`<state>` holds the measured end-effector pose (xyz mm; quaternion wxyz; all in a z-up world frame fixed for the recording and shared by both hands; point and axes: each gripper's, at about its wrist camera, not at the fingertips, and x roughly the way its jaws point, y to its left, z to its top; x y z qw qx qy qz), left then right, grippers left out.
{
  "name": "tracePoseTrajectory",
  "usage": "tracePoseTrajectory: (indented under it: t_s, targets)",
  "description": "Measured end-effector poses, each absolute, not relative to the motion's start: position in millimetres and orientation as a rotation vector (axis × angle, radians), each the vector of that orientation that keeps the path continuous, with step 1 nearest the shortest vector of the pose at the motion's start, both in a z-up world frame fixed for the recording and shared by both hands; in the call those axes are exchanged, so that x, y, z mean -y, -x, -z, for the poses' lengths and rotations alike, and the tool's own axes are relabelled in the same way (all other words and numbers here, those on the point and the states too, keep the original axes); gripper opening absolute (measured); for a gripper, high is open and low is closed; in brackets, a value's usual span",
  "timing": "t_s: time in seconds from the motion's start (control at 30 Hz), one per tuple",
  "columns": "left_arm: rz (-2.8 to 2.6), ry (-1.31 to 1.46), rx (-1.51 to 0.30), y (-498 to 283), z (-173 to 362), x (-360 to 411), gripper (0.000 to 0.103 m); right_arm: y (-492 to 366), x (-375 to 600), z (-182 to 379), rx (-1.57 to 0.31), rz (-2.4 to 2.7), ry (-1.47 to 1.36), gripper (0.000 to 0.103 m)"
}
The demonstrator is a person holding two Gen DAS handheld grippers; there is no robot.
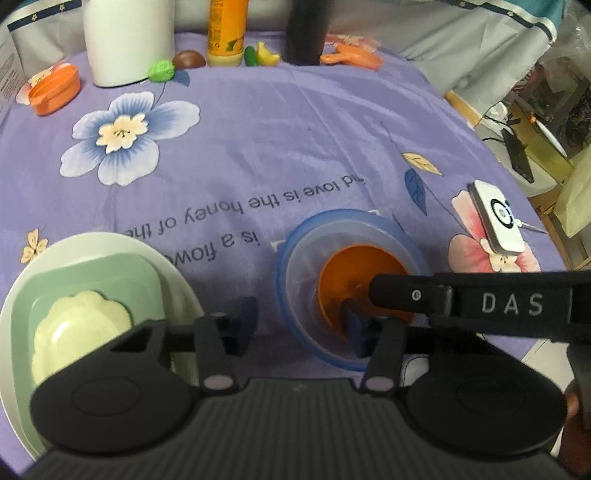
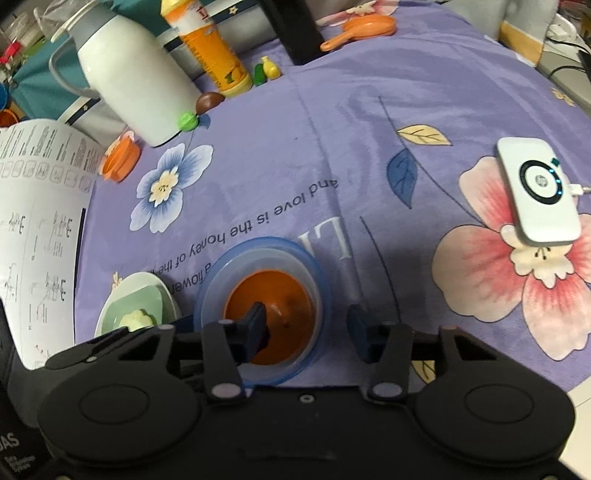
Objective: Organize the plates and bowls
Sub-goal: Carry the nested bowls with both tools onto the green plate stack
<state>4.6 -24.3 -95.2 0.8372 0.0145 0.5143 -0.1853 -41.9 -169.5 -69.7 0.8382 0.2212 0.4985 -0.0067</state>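
Taking the blue-rimmed bowl [image 1: 351, 288] as the landmark on the purple flowered surface [image 1: 280, 140]: to its left sits a white plate [image 1: 177, 266] carrying a pale green square dish [image 1: 92, 284] with a small cream flower-shaped dish [image 1: 81, 328] inside. Far behind the bowl and to its left stand a white jug [image 1: 127, 40] and an orange bottle [image 1: 226, 33], with small toy pieces at their feet. Inside the bowl is an orange bowl [image 1: 354, 273].

The left hand-held gripper [image 1: 299, 325] straddles the bowl's left wall, one finger outside, the other inside against the orange bowl; whether the pads press the wall cannot be told. The right hand-held gripper [image 2: 306, 332] straddles the bowl's right wall the same way, left finger in the orange bowl, right finger outside the rim with a visible gap, so it is not gripping. To the bowl's right lies a white charger [image 2: 535, 192].
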Motion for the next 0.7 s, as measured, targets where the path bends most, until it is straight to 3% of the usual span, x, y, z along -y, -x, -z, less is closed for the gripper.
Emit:
tracePoseTrajectory:
  t_s: [0.1, 0.23, 0.7]
  targets:
    - [0.379, -0.012, -1.108, -6, 98, 24, 0.029, 40, 167, 69, -1.053, 0.007, -0.455, 0.036]
    - [0.360, -0.020, -1.109, -6, 96, 26, 0.028, 39, 167, 69, -1.050, 0.012, -0.450, 0.030]
    - [0.291, 0.001, -1.091, -7, 75, 10, 0.028, 33, 155, 53, -1.046, -0.006, -0.444, 0.030]
